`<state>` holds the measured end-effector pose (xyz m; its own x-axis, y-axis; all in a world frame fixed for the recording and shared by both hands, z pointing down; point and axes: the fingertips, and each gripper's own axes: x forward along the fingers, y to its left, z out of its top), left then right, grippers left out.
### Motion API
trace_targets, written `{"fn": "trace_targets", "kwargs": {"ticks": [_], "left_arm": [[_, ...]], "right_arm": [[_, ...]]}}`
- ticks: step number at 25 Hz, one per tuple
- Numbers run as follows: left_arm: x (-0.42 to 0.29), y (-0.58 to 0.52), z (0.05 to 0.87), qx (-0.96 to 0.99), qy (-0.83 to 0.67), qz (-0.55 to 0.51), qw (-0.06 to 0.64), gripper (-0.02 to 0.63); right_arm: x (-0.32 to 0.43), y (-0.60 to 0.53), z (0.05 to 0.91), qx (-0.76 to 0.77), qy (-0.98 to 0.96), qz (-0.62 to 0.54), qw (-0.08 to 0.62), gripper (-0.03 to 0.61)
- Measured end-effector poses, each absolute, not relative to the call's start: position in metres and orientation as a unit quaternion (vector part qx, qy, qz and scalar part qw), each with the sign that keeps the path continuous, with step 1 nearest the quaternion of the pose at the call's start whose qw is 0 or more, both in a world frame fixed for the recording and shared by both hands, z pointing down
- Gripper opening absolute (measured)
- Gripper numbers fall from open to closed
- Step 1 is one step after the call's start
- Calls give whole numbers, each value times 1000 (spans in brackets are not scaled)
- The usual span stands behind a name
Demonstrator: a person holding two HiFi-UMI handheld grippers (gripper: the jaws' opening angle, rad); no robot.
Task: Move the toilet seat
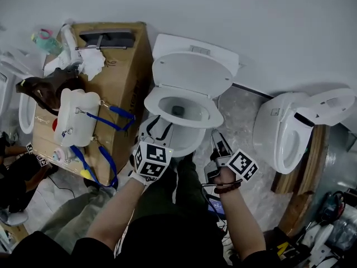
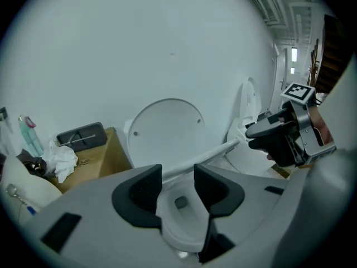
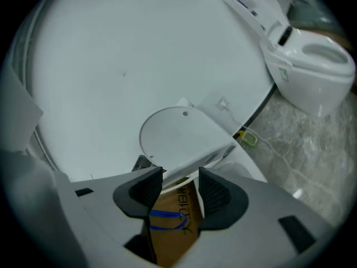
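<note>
The white toilet [image 1: 187, 141] stands in the middle, its lid [image 1: 192, 74] upright against the wall. The toilet seat [image 1: 181, 109] hangs partly raised above the bowl. In the left gripper view it shows edge-on as a slanted white bar [image 2: 215, 152]. My right gripper [image 1: 216, 137] is at the seat's right front rim. In the right gripper view the rim [image 3: 181, 172] fills the gap between the pads. My left gripper [image 1: 155, 128] is at the seat's left front, its jaws apart. Between them I see the bowl [image 2: 181, 202], with the seat's edge just past the fingertips.
A cardboard box [image 1: 120, 77] stands just left of the toilet, with rags, a bottle and a white container with blue straps on it. A second toilet [image 1: 290, 130] stands at the right on the stone floor. The wall runs close behind.
</note>
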<state>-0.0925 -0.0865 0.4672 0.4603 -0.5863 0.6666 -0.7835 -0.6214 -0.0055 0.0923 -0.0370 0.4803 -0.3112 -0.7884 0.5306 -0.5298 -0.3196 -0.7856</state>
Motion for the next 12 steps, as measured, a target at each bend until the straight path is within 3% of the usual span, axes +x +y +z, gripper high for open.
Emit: {"fn": "trace_targets", "kwargs": {"ticks": [8,12], "left_arm": [[-85,-97,463,833,-421,312,178,176],[-83,-104,458,830,-426,313,179,173]], "right_arm": [[63,-62,455,-598,723,-321,-124,224],[58,-75,452,-594,741,-251,-186,223]]}}
